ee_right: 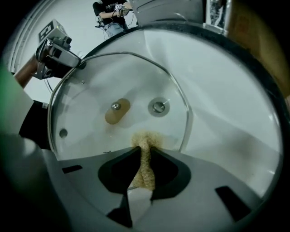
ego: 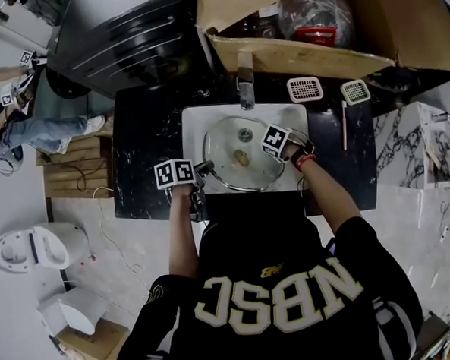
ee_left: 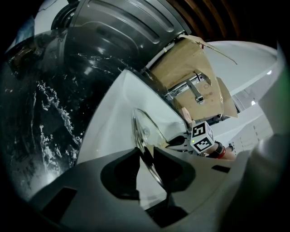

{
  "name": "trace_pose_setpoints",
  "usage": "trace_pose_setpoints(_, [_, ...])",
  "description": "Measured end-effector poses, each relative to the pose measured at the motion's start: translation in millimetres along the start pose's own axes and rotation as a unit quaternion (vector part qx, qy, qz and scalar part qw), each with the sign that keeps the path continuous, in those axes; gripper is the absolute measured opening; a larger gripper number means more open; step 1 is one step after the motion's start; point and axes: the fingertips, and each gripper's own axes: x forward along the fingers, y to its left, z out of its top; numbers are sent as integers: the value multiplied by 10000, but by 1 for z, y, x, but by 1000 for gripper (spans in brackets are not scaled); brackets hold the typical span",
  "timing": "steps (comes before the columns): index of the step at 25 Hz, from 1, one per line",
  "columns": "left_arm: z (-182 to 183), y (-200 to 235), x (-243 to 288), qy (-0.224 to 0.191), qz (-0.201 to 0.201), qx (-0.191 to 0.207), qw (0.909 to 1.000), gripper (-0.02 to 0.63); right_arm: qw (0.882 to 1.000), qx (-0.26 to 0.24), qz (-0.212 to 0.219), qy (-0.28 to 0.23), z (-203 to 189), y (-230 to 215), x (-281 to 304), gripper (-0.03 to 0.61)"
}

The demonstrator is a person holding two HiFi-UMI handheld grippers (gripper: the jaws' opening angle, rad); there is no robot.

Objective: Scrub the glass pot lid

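The black marble worktop (ego: 144,165) carries a white sink (ego: 195,122) in its middle; all places below are given vs. this sink. A cardboard box (ego: 301,56) stands behind the sink, & the metal faucet (ego: 246,83) is at the middle of the sink's back rim.

The glass pot lid (ego: 225,149) is inside the sink basin & fills most of it. It sits over the drain (ee_right: 158,107), which shows through the glass.

The left gripper (ego: 203,169) comes in over the sink's front-left rim. Its jaws are closed on the lid's metal rim, w/ the glass edge running between them.

The right gripper (ego: 268,156) is over the right half of the basin & points steeply down at the lid. Its jaws are closed on a tan scrub pad (ee_right: 145,144), & the pad's free end rests against the glass, near the lid's rim.

The lid's knob (ee_right: 117,111), tan & oval, is at the lid's centre, just beside the drain in the right gripper view.

Two small grid-shaped things, one pink (ego: 304,89) & one pale (ego: 355,91), lie on the worktop right of the faucet, behind the sink's right corner. What they are I cannot tell.
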Motion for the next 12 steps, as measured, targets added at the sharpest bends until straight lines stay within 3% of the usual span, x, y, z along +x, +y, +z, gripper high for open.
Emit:
trace_pose_setpoints(5, [-1, -1, 1, -3, -52, -47, 10000, 109, 9969, -351, 530, 471, -20, 30, -9, 78])
trace_pose_setpoints(10, [2, 0, -1, -45, -69, -99, 9999, 109, 9918, -718, 898, 560, -26, 54, -17, 74])
trace_pose_setpoints(12, [2, -2, 0, -58, -72, -74, 9999, 107, 9876, -698, 1307, 513, -31, 71, -23, 72])
